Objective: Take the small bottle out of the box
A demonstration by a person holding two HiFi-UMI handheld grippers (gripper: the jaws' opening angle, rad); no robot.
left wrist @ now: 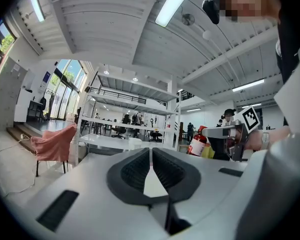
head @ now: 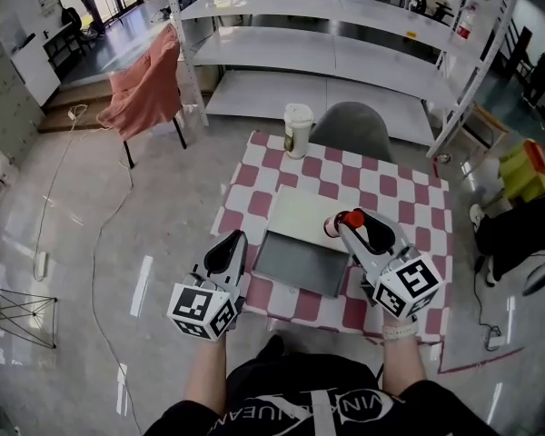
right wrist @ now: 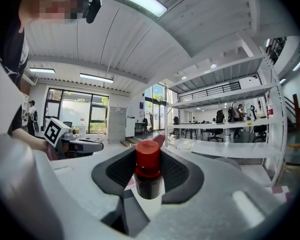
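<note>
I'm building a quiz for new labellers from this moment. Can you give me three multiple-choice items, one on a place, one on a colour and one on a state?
1. Where is the small bottle?
A. Lying in the box
B. Between the right gripper's jaws
C. On the white shelving

2. What colour is the bottle's cap?
A. Blue
B. Green
C. Red

3. How do the left gripper's jaws stand?
A. Together, with nothing between them
B. Closed on the bottle
C. Wide apart

Answers:
1. B: the right gripper view shows the small bottle clamped in the right gripper, and the head view shows the grey box bare inside.
2. C: the cap is plainly red in the right gripper view.
3. A: the left gripper view shows the left gripper with its jaws meeting at the tips and holding nothing.
</note>
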